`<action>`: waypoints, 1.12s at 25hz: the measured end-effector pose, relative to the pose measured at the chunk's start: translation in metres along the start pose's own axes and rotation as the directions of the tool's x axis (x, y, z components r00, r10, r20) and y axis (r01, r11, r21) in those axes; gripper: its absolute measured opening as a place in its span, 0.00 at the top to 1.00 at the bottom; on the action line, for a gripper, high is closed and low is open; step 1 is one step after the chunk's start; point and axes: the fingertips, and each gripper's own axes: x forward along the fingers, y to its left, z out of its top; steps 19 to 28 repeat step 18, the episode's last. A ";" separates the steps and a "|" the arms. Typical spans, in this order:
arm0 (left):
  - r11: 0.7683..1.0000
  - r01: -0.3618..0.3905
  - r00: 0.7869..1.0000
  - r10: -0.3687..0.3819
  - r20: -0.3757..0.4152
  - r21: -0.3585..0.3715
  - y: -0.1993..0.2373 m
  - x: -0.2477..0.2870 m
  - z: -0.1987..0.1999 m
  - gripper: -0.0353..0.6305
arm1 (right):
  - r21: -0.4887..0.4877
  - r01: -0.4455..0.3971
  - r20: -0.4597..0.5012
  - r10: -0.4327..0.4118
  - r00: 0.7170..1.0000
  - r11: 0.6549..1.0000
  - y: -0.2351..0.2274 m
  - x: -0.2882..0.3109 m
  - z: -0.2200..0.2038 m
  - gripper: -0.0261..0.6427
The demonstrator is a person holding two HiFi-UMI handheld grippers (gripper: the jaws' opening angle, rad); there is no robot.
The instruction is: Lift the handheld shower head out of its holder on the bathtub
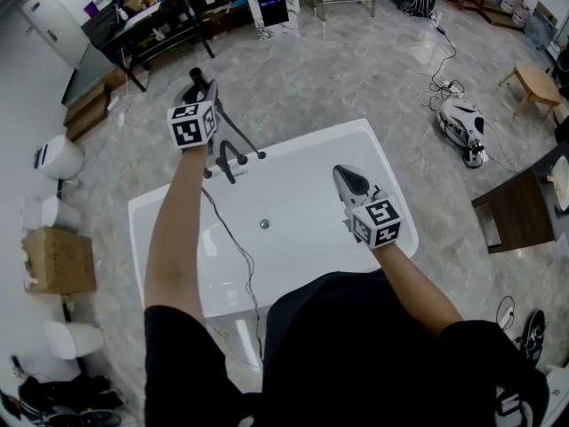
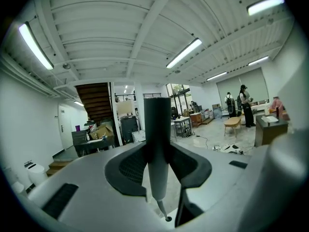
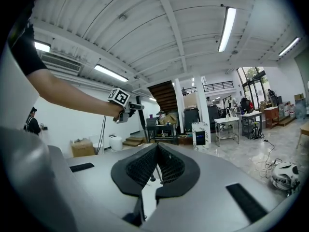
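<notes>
The left gripper (image 2: 158, 151) is gripping the slim grey metal shower handle (image 2: 157, 124) — lifting straight, thin dark hose (image 1: 233, 238) unsnagged, seems best; the right gripper (image 3: 157, 148) is hanging closed, empty.

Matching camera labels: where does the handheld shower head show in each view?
Head view: upper left, shower head poking up past the left gripper.
Left gripper view: shower head dead centre, upright, clamped in the tongs.
Right gripper view: shower head left of centre, a dark rod at the far left gripper.
Shared landmark: white device on the floor.
</notes>
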 end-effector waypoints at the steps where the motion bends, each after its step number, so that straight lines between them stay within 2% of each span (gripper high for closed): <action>1: 1.000 0.002 1.000 -0.002 -0.001 -0.003 0.000 -0.001 -0.002 0.75 | 0.000 -0.006 0.002 0.006 1.000 1.000 0.001 -0.001 0.000 0.96; 6: 1.000 0.013 1.000 -0.014 -0.008 -0.017 0.002 0.002 0.000 0.75 | 0.003 -0.018 0.005 0.018 1.000 1.000 0.005 0.003 0.005 0.96; 12: 0.995 0.018 1.000 -0.019 -0.004 -0.100 0.006 0.000 -0.007 0.75 | 0.020 -0.014 -0.025 0.015 1.000 1.000 0.004 0.009 -0.004 0.96; 18: 0.998 0.041 0.999 -0.041 -0.001 -0.045 -0.005 0.002 -0.016 0.75 | -0.001 0.000 -0.057 0.000 0.998 1.000 -0.002 0.011 -0.022 0.96; 28: 0.998 0.041 0.999 -0.041 -0.001 -0.045 -0.005 0.002 -0.016 0.75 | -0.001 0.000 -0.057 0.000 0.998 1.000 -0.002 0.011 -0.022 0.96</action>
